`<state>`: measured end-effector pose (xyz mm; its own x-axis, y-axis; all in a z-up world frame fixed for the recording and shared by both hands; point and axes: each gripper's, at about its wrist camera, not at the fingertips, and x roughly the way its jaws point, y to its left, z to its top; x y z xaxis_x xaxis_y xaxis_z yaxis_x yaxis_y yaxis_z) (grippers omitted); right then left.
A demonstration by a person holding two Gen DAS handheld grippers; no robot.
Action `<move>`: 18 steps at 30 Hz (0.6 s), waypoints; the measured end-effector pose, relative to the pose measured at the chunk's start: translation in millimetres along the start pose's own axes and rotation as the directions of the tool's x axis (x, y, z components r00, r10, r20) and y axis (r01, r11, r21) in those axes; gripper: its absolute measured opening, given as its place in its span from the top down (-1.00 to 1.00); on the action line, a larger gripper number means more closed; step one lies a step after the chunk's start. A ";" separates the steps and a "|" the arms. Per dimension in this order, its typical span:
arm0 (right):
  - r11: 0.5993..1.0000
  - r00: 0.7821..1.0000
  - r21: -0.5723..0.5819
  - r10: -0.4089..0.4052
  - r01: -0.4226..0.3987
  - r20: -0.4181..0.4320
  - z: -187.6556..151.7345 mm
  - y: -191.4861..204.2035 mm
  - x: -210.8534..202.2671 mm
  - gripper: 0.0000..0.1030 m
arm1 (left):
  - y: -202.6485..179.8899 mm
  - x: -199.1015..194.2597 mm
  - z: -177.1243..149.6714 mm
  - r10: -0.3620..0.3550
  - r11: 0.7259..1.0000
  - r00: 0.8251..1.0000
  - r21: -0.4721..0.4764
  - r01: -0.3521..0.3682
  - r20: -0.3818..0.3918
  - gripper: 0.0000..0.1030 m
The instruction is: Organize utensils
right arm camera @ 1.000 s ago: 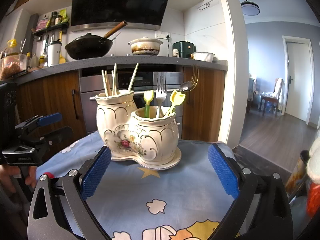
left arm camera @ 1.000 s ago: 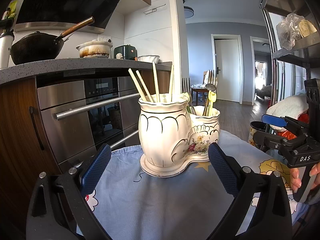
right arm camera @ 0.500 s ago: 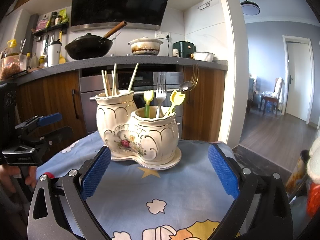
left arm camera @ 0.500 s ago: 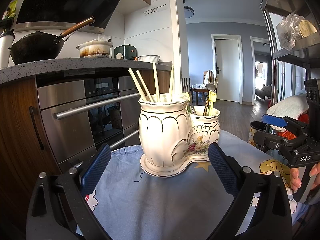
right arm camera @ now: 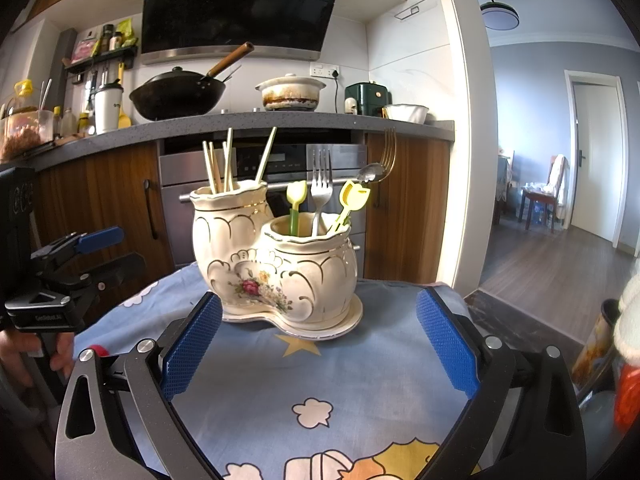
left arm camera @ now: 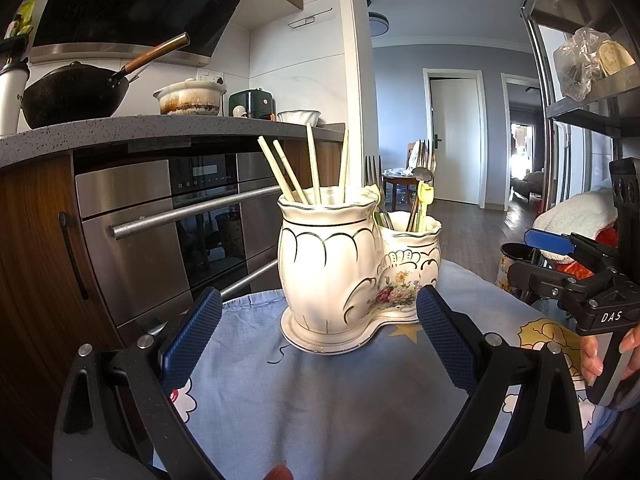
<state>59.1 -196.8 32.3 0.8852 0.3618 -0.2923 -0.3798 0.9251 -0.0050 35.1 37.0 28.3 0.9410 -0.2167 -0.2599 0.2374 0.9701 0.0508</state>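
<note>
Utensil holder [right arm camera: 276,268] unmoved, both grippers unchanged

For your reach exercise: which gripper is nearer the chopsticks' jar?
Left. The left gripper faces the tall chopstick jar directly; the right gripper meets the shorter fork jar first.

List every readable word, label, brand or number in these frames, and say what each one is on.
"DAS": white letters on the black body of the right claw, seen from the left wrist view.
Small label on the left claw body, right wrist view: too small and blurred to read.
Oven display: lit, illegible.
Jars and packets on the wall shelf: print too small to read.
</note>
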 end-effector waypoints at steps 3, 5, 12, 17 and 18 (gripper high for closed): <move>1.000 1.000 0.001 0.000 0.000 0.000 -0.3 -0.2 -0.7 -0.88 | -0.2 -0.4 -0.2 0.001 1.000 1.000 0.001 -0.001 0.001 -0.87; 1.000 1.000 0.000 0.000 0.000 0.003 -0.2 -0.2 -1.0 -0.88 | 0.1 0.0 0.1 0.000 1.000 1.000 -0.001 0.000 0.000 -0.87; 1.000 1.000 0.001 0.000 0.000 0.000 -0.3 0.0 -0.4 -0.88 | 0.4 1.2 -1.4 0.004 1.000 1.000 -0.006 -0.004 -0.007 -0.87; 1.000 1.000 0.000 0.001 -0.001 -0.004 -1.2 0.3 0.2 -0.88 | 1.1 1.8 -1.4 0.004 1.000 1.000 -0.005 -0.004 -0.010 -0.87; 1.000 1.000 0.001 0.001 -0.001 -0.004 -1.2 0.2 0.7 -0.88 | 1.3 1.1 -1.8 0.004 1.000 1.000 -0.005 -0.004 -0.007 -0.87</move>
<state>59.3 -196.6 31.0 0.8838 0.3626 -0.2957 -0.3807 0.9247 -0.0041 36.1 38.2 26.3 0.9402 -0.2116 -0.2668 0.2321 0.9716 0.0471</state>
